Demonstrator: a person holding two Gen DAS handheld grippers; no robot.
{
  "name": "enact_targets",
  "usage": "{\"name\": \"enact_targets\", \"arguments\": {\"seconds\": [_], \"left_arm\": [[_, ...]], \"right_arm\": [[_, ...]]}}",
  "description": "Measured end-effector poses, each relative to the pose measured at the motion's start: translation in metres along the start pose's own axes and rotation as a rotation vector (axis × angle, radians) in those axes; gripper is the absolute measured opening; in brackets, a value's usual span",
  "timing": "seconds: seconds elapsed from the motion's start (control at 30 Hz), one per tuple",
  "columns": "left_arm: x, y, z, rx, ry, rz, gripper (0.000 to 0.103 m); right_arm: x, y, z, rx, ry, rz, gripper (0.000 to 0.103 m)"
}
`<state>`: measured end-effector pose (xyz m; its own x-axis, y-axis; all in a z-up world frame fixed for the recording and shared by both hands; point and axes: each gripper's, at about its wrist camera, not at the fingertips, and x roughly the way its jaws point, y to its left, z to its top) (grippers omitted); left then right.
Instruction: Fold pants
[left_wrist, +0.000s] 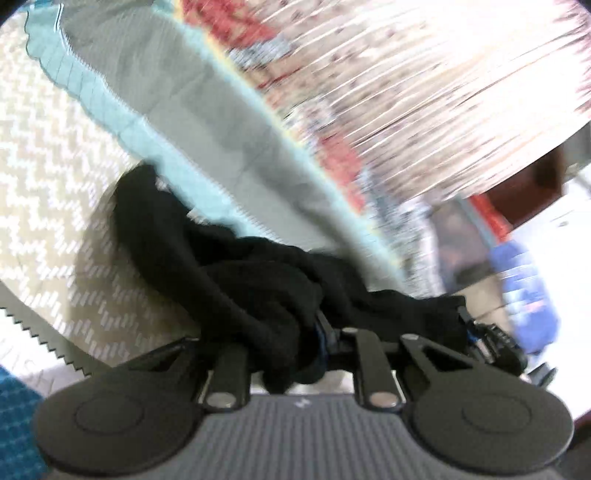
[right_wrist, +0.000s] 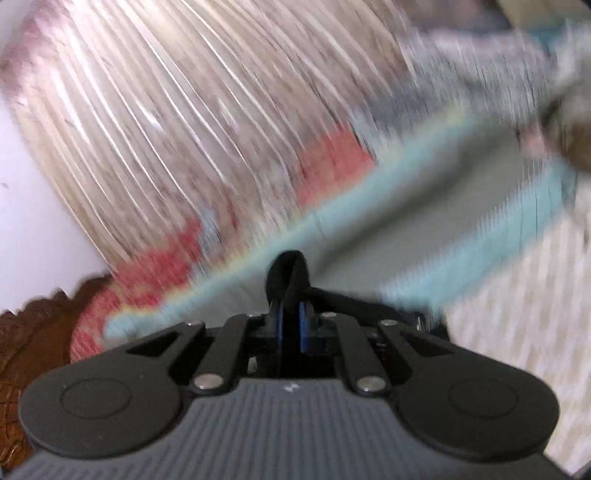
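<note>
A: Left wrist view: where are the bunched black fabric pants (left_wrist: 236, 273)?

B: Heaped over the left gripper (left_wrist: 320, 334), its jaws closed on them, above the cream zigzag-patterned mat (left_wrist: 44, 177).

A: Right wrist view?

B: The right gripper (right_wrist: 291, 325) pinches a black fold, jaws nearly together; behind, a blurred grey cloth with pale-blue border (right_wrist: 424, 206).

One black pants (left_wrist: 236, 266), seemingly two claws (left_wrist: 325, 332)
</note>
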<state>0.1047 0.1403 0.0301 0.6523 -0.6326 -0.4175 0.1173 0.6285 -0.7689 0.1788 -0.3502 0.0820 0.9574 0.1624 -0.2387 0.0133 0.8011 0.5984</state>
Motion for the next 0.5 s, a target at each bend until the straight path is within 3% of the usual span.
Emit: {"name": "enact_targets", "arguments": {"seconds": [0.1,0.17,0.27,0.37,0.43,0.5], "left_arm": [[-0.026,-0.007,-0.008,0.058,0.008,0.040,0.015],[-0.029,-0.008,-0.027,0.084,0.085,0.081,0.015],[-0.026,0.004,-0.069,0.091,0.231,0.109,0.015],[-0.020,0.020,-0.112,0.117,0.351,0.191,0.020],[-0.023,0.026,-0.121,0.110,0.383,0.230,0.021],[-0.034,0.027,-0.113,0.104,0.353,0.222,0.024]], "right_arm": [[-0.046,0.003,0.018,-0.004,-0.086,0.021,0.011],[-0.064,0.000,0.017,-0.017,-0.093,-0.021,0.011],[-0.080,-0.019,-0.006,-0.017,-0.037,-0.108,0.011],[-0.087,-0.040,-0.041,-0.032,0.042,-0.210,0.011],[-0.087,-0.053,-0.057,-0.031,0.083,-0.278,0.011],[-0.096,-0.064,-0.074,-0.012,0.110,-0.335,0.011]]}}
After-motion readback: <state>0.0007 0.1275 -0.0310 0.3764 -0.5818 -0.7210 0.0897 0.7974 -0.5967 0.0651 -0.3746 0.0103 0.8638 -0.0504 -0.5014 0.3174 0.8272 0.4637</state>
